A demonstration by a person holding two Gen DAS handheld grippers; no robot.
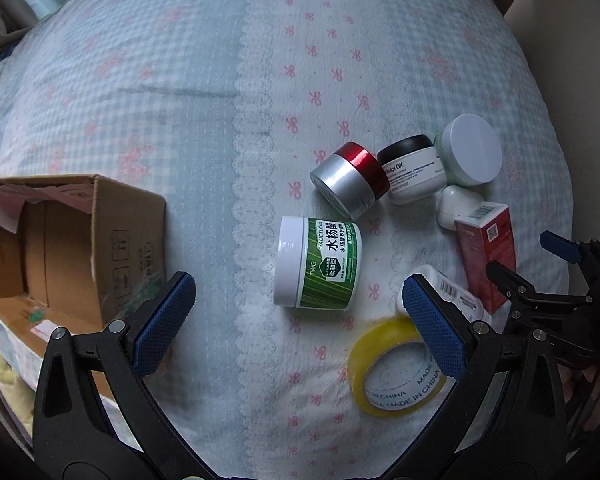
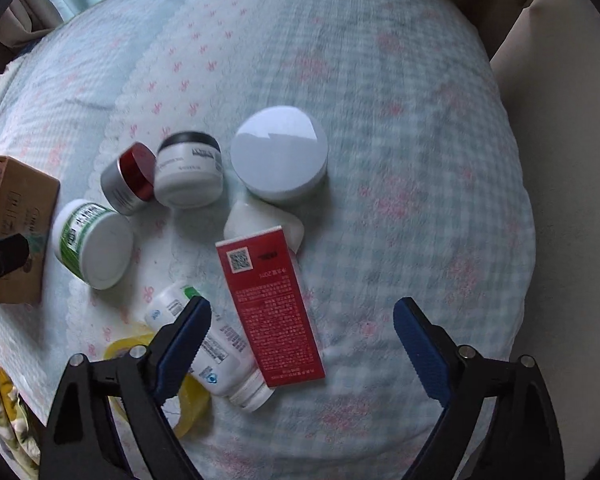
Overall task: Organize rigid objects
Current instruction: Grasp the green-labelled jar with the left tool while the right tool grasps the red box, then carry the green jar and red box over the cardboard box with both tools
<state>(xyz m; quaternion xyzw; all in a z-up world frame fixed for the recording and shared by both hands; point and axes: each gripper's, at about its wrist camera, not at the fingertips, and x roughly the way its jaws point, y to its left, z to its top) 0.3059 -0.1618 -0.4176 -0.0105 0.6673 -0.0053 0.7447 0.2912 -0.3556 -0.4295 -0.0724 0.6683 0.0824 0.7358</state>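
while both tools point down over the bedspread (image 1: pixel 148 80), we read the left wrist view from its left edge. the cardboard box (image 1: pixel 112 248) sits open at left centre, well apart from the clutter. the left gripper (image 1: pixel 298 312) stands wide with nothing between its pads; the green jar (image 1: pixel 320 262) lies on its side just above that gap, long axis running left to right across the frame, white lid toward the box. the yellow tape roll (image 1: pixel 392 364) lies at lower right, beside the right-hand finger.

in the right wrist view, the right gripper (image 2: pixel 302 340) is open and holds nothing; the red carton (image 2: pixel 270 308) lies in the left half of its gap, long axis running upper left to lower right, overlapping the white bottle (image 2: pixel 216 352) under the left finger.

we judge the left tool nearer the jar and the right tool nearer the carton; a roll of the wrist would let the pads span the carton's short width.
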